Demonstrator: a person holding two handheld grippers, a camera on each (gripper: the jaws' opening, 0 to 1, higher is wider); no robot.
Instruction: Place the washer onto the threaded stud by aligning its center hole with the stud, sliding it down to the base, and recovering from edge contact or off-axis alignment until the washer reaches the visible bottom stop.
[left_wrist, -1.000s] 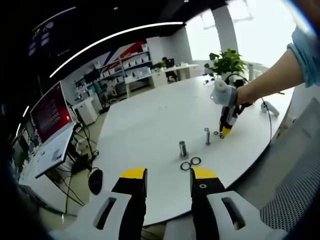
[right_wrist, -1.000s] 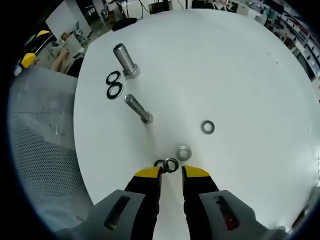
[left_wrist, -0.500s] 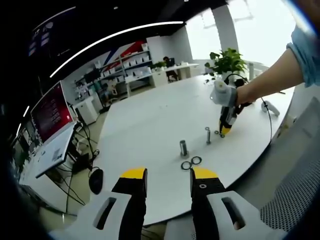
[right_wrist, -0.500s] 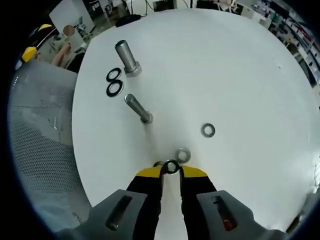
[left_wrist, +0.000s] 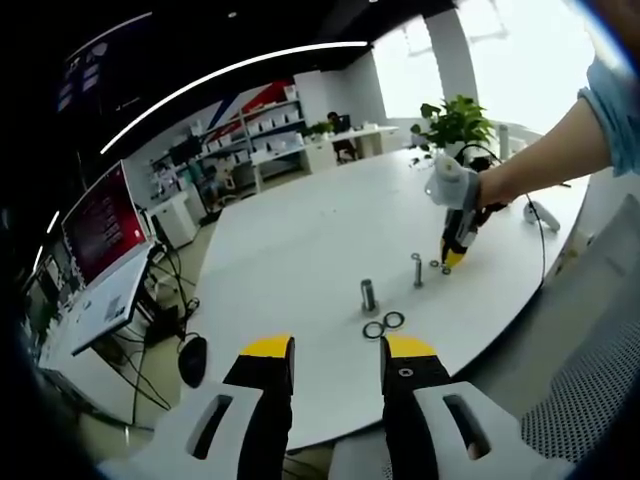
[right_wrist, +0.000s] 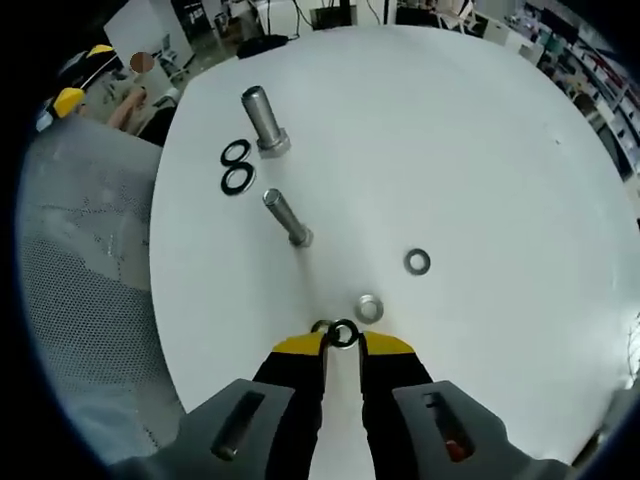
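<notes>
In the left gripper view, the left gripper (left_wrist: 339, 352) hangs off the edge of the round white table (left_wrist: 290, 240), its yellow-tipped jaws standing apart with nothing between them. On the table stand a thick bolt (left_wrist: 368, 294) and a thinner stud (left_wrist: 417, 270), with two black rings (left_wrist: 383, 325) lying near the bolt. The right gripper (left_wrist: 452, 257), held in a person's hand (left_wrist: 452, 188), reaches down beside the stud. Behind are shelves, a potted plant (left_wrist: 455, 124) and a red screen (left_wrist: 100, 222); no writing is legible.

In the right gripper view, the right gripper (right_wrist: 343, 342) has its jaws nearly together, pinching a small dark washer (right_wrist: 344, 333) at the tips, just above the table. Two silver washers (right_wrist: 368, 307) lie close ahead, and the stud stands further off.
</notes>
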